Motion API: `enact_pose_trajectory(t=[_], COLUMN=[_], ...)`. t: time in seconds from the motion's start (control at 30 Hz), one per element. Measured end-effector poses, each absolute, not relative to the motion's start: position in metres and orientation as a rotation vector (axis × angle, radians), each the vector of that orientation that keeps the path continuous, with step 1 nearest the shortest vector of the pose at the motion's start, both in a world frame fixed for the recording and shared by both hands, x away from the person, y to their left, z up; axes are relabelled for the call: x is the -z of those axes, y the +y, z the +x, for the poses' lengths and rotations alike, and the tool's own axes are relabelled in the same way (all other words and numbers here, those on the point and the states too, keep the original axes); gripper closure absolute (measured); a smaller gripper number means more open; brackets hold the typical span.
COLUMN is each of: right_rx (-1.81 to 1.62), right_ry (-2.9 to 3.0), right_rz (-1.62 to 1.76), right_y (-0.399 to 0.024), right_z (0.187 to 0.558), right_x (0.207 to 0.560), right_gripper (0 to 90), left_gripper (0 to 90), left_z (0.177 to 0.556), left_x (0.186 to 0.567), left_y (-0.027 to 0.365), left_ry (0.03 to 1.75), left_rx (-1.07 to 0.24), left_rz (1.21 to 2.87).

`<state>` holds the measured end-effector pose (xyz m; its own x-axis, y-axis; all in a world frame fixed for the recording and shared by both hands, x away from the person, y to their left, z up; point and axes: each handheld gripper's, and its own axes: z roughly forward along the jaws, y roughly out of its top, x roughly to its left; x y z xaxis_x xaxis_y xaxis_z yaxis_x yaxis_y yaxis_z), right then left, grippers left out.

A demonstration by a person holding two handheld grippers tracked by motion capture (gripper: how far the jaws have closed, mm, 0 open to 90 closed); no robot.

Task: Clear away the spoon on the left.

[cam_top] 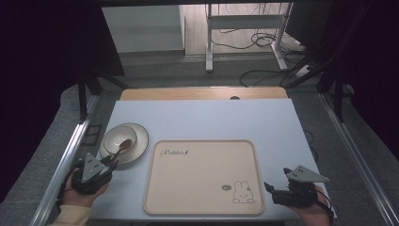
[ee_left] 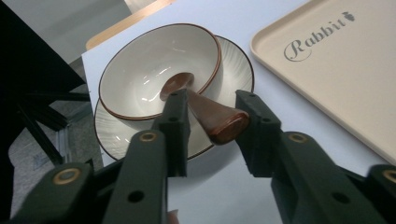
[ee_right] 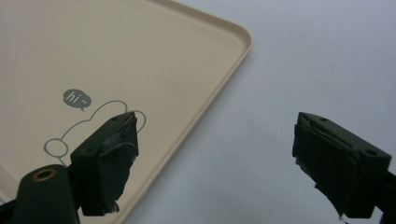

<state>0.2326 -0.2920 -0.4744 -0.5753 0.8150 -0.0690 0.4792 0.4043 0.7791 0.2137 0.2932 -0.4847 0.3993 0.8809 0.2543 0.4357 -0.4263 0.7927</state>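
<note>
Pale tabletop [cam_top: 202, 120]; my left gripper [ee_left: 212, 119] gapes wide around the spoon [ee_left: 219, 122] handle, not yet pinching; next, I'd say, close; right gripper [ee_right: 212, 163] idles wide.

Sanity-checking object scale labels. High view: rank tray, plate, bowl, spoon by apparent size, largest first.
1. tray, by far the largest.
2. plate, its rim showing around the bowl.
3. bowl, sitting on the plate.
4. spoon, brown, smallest; its handle end sits by the left gripper, so its full length is unsure.
</note>
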Motion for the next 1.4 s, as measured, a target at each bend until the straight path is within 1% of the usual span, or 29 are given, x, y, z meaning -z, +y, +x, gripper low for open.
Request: enact_pose_trajectory(t=[0.4,0.63,0.8,1.4], right_rx=[-1.018,-1.017,-1.021,-1.025], right_ry=[2.225,2.226,2.223,2.221], right_rz=[1.101,1.096,1.09,1.082], right_y=[-0.2915,-0.2911,-0.2908,-0.2904], right_z=[0.2324,0.2323,0.2319,0.2315], right_x=[0.4745,0.4746,0.4742,0.4736], right_gripper=[14.7,14.8,15.0,15.1], left_gripper=[79.7,82.8,84.3,84.6], left_z=[0.2155,0.2166,0.2169,0.2168], left_x=[0.4853,0.4848,0.4843,0.4783], left_y=[0.2938,0.2946,0.296,0.2956], left_ry=[1.155,1.185,1.205,1.206], left_rx=[-0.914,-0.924,-0.928,-0.93], left_rz=[2.028,2.016,2.007,1.984])
